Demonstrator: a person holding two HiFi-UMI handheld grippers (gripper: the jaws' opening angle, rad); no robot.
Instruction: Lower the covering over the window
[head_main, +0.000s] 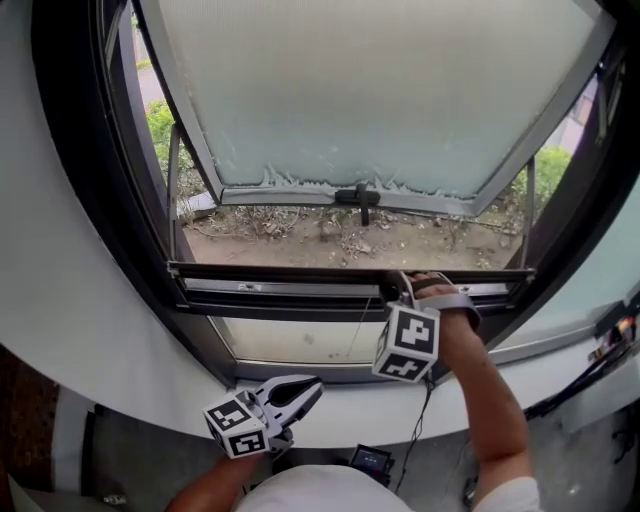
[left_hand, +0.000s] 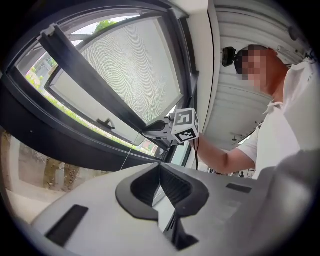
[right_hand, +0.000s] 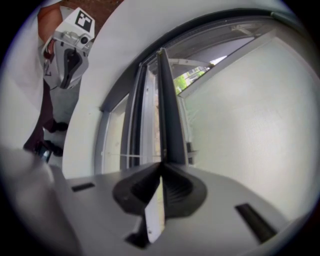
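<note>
The covering's dark bottom bar (head_main: 280, 272) is lying horizontally across the lower part of the window opening, just above the bottom frame rail (head_main: 300, 310). In the left gripper view, the bar (left_hand: 90, 75) is running diagonally, with fine mesh (left_hand: 135, 65) showing on its upper side.

The right gripper (head_main: 400, 285) is gripping this bar right of its middle. In the right gripper view, its jaws (right_hand: 161, 172) are closing on the bar's edge (right_hand: 169, 115).

A thin cord (head_main: 360, 325) is hanging below the bar, beside the gripper.

The left gripper (head_main: 305, 390) is hovering low, in front of the white sill (head_main: 120, 350). Its jaws (left_hand: 161, 172) are pressing together with nothing between them.

Beyond the bar, the frosted sash (head_main: 380, 90) is tilting outward, with its handle (head_main: 360, 197) at the lower edge.
</note>
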